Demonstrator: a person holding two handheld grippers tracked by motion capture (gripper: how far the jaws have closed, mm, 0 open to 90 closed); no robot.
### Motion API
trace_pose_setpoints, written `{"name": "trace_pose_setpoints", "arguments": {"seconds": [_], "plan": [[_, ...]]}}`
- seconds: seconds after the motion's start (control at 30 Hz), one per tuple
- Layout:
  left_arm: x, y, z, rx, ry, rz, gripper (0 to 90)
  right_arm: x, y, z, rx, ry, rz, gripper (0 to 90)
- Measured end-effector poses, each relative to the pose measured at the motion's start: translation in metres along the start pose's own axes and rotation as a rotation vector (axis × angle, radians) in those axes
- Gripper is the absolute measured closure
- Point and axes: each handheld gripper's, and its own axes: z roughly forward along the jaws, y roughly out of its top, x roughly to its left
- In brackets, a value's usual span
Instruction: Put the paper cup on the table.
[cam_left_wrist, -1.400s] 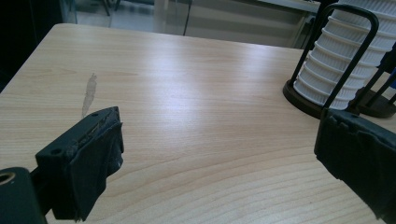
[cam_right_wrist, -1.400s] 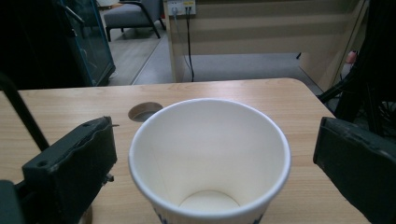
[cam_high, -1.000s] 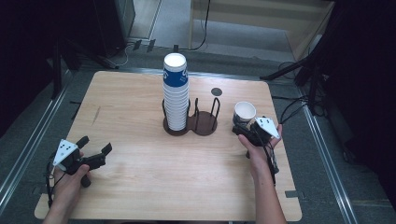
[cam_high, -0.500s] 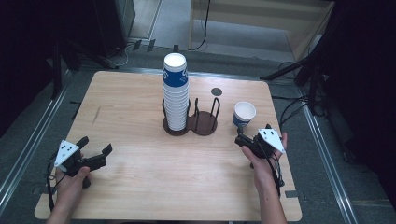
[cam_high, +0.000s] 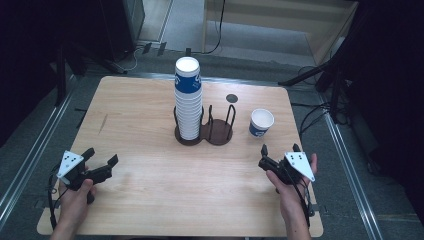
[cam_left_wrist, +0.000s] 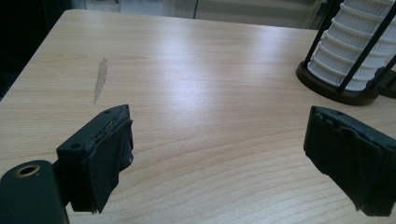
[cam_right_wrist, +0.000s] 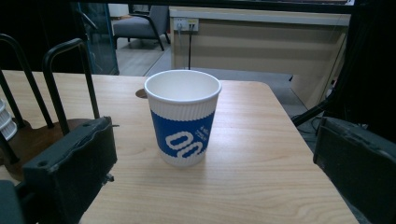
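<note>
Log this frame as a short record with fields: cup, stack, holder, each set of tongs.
single cup: upright on the table, right of the holder, empty, touched by nothing
cup stack: stands in the holder's left bay
holder: right bay empty
right tongs: open, short of the single cup, nothing between the jaws
left tongs: open, jaws just closing a little, nothing between them
</note>
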Motion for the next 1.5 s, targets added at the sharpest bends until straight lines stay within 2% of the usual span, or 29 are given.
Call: {"name": "trace_pose_setpoints", "arguments": {"seconds": [0.4, 0.67, 1.0, 1.13, 1.5], "plan": [[0.001, 0.0, -0.002, 0.016, -0.009, 0.002, 7.7, -0.024, -0.016, -0.027, 0.013, -0.042, 0.015, 0.0], [0.001, -0.001, -0.003, 0.013, -0.015, 0.005, 6.4, -0.039, -0.024, -0.045, 0.016, -0.064, 0.004, 0.0], [0.001, -0.001, -0.004, 0.008, -0.022, 0.004, 3.8, -0.062, -0.038, -0.064, 0.037, -0.099, 0.022, 0.0], [0.001, -0.002, -0.004, 0.005, -0.027, 0.008, 3.4, -0.068, -0.043, -0.069, 0.041, -0.112, 0.024, 0.0], [0.004, -0.003, -0.007, -0.015, -0.043, -0.023, 2.7, -0.076, -0.049, -0.079, 0.044, -0.13, 0.039, 0.0]]}}
